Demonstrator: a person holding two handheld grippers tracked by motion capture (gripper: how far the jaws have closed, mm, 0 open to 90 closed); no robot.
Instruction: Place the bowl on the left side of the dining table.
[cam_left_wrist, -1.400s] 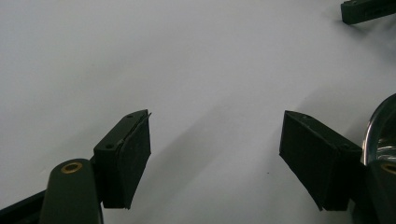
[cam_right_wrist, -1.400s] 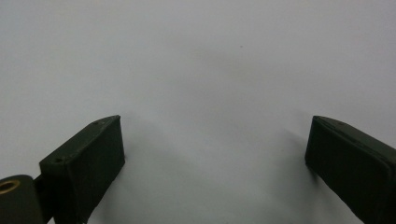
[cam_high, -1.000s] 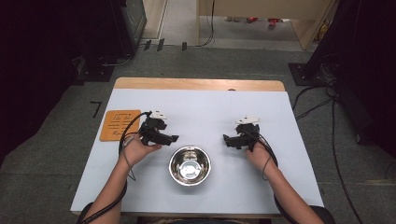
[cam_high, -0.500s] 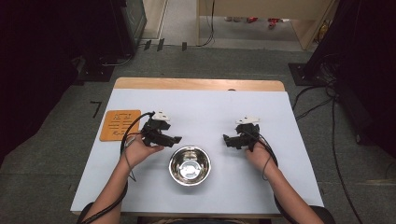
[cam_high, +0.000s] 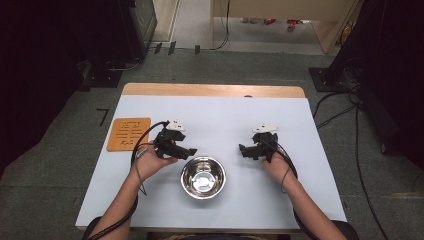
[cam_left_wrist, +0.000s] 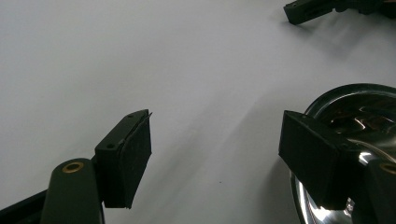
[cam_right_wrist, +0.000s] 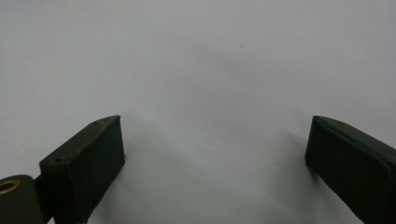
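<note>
A shiny steel bowl (cam_high: 202, 176) stands empty near the front middle of the white table (cam_high: 220, 115). My left gripper (cam_high: 189, 150) rests just left of and above the bowl, pointing right, open with nothing between its jaws. In the left gripper view the bowl's rim (cam_left_wrist: 355, 93) shows behind the right jaw, and the gripper (cam_left_wrist: 217, 154) hovers over bare table. My right gripper (cam_high: 243, 150) sits to the right of the bowl, pointing left, also open and empty. Its own view has the right gripper (cam_right_wrist: 215, 158) over plain white tabletop.
An orange square mat (cam_high: 128, 133) with a light pattern lies at the table's left edge. A wooden strip (cam_high: 212, 90) runs along the far edge. Cables trail from both grippers. The other gripper's tip (cam_left_wrist: 308, 9) appears at the top right of the left gripper view.
</note>
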